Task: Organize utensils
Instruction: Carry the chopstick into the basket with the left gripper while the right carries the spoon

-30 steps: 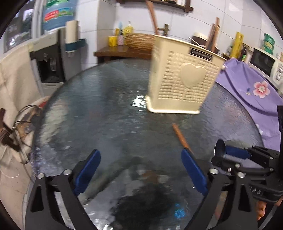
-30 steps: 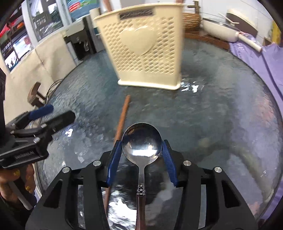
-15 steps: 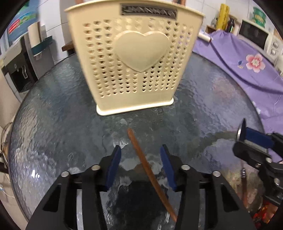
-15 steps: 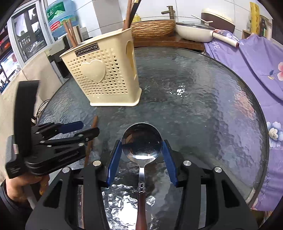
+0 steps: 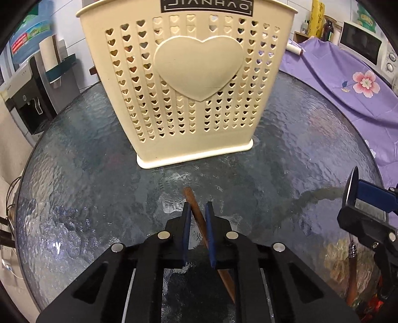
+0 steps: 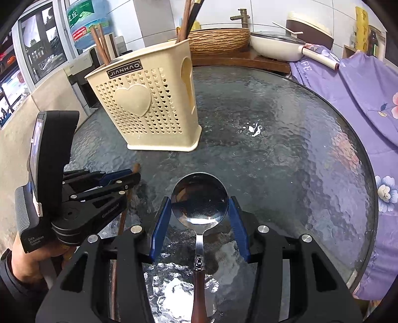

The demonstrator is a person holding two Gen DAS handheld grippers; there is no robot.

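Note:
A cream perforated utensil holder [image 5: 191, 82] with a heart stands on the round glass table [image 5: 74, 174]; it also shows in the right wrist view [image 6: 149, 109] with several chopsticks [image 6: 186, 20] standing in it. My left gripper [image 5: 198, 211] is shut on a brown wooden chopstick [image 5: 192, 201] lying on the glass just in front of the holder. My right gripper [image 6: 199, 201] is shut on the bowl of a metal spoon [image 6: 199, 196] with a dark handle, held above the table. The left gripper [image 6: 119, 179] shows at the left of the right wrist view.
A purple flowered cloth [image 6: 360, 99] covers the right side beside the table. A wicker basket [image 6: 219, 39] and a white pan [image 6: 273, 47] sit on a wooden counter behind. A water dispenser [image 5: 32, 99] stands at the far left.
My left gripper has moved up to the chopstick and closed from wide open onto it. My right gripper keeps hold of the spoon and has pulled back to the right.

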